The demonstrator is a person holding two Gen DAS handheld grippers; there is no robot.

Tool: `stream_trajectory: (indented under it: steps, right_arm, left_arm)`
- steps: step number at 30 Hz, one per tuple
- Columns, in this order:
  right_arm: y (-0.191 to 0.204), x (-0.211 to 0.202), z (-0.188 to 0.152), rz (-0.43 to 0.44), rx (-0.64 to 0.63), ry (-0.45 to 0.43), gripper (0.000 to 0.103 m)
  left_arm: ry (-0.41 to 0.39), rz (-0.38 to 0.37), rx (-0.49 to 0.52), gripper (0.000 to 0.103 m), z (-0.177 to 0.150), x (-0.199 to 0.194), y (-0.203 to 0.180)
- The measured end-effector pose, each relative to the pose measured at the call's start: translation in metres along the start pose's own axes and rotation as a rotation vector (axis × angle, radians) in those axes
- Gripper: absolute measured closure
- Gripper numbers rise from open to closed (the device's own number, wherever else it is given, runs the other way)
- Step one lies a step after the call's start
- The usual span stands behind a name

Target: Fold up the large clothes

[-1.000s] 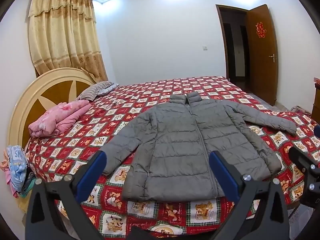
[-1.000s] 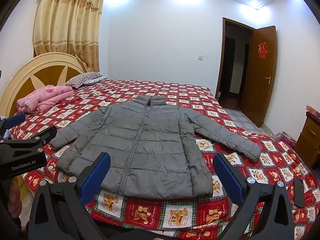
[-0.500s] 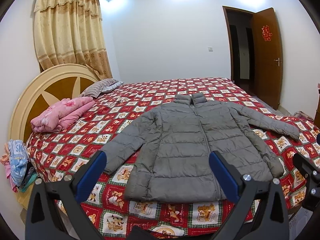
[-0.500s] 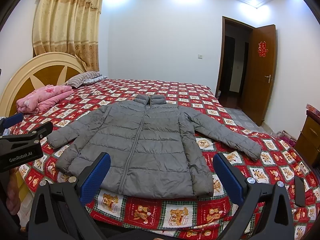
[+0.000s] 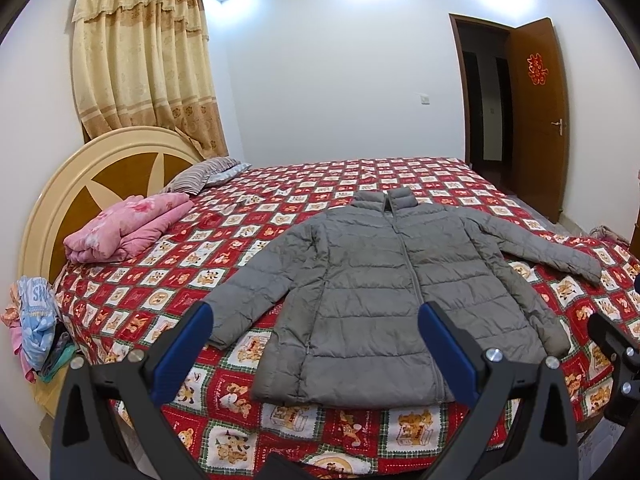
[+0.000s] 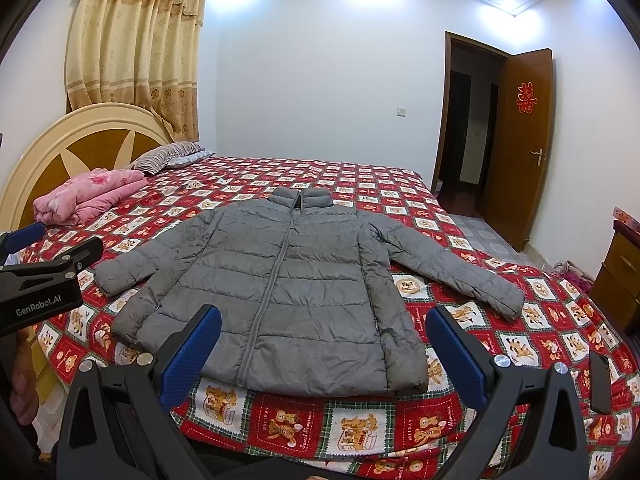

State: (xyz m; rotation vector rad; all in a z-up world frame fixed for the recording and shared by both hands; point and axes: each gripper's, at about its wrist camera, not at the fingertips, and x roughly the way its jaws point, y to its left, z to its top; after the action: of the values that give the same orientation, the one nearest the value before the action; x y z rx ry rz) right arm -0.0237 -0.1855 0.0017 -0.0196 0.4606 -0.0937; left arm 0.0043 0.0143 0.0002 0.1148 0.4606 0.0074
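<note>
Left gripper [image 5: 312, 344] has drifted rightward; both grippers' fingers spread wide, empty, jacket [image 6: 276, 284] unmoved

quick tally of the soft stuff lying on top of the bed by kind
Grey quilted puffer jacket: 1
Folded pink floral blanket: 1
Pillows, one striped and one pale patterned beside it: 2
Total: 4

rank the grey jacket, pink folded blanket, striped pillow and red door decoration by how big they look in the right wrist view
1. grey jacket, by far the largest, spread flat on the bed.
2. pink folded blanket.
3. striped pillow, though it lies farther back, so its true size is unsure.
4. red door decoration, smallest.
</note>
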Motion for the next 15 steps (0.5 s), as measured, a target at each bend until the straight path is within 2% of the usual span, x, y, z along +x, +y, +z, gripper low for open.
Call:
stream_trajectory:
  steps: [15]
  right_arm:
    - [0.0003,0.0000,0.0001,-0.001,-0.001,0.000,0.001]
  left_arm:
    - [-0.003,0.004,-0.003,0.000,-0.0023,-0.0003,0.0023]
